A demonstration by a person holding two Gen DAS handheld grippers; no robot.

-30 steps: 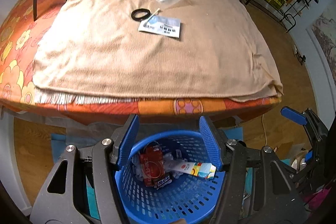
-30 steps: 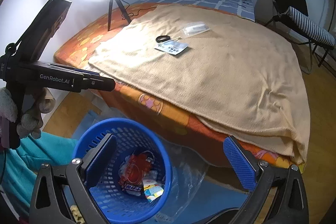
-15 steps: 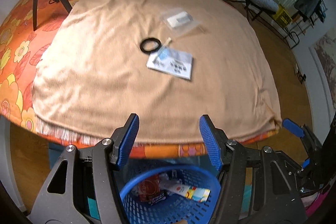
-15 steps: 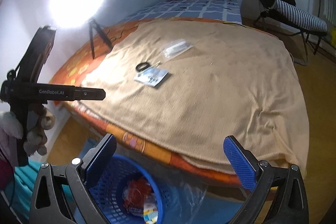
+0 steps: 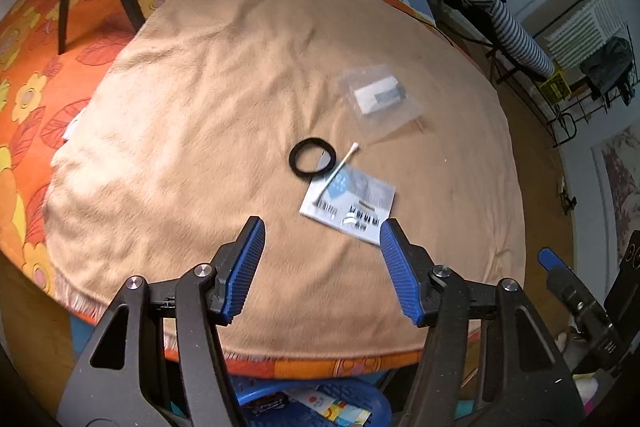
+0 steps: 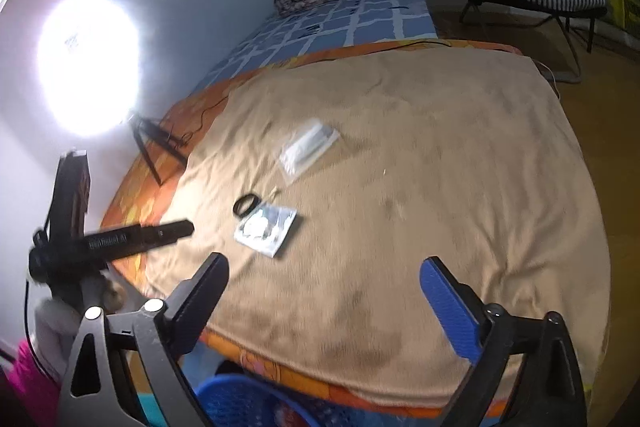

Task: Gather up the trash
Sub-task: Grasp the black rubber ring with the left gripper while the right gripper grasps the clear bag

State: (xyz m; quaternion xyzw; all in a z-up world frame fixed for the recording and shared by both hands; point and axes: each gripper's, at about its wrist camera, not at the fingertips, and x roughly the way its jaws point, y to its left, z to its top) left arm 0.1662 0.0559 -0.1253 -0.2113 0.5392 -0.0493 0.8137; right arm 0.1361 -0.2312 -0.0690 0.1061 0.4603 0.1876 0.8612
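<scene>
Both tools have swung up from the blue basket to over the bed; your right tool's empty jaws just narrowed slightly.

Left tool gapes empty, nearer; printed packet lies just ahead, slightly right, long axis slanting; ring, swab, clear bag beyond.

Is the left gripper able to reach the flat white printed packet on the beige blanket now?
Probably yes: the left gripper is open and empty, the white printed packet lies just ahead, only a cotton swab rests on it.
</scene>
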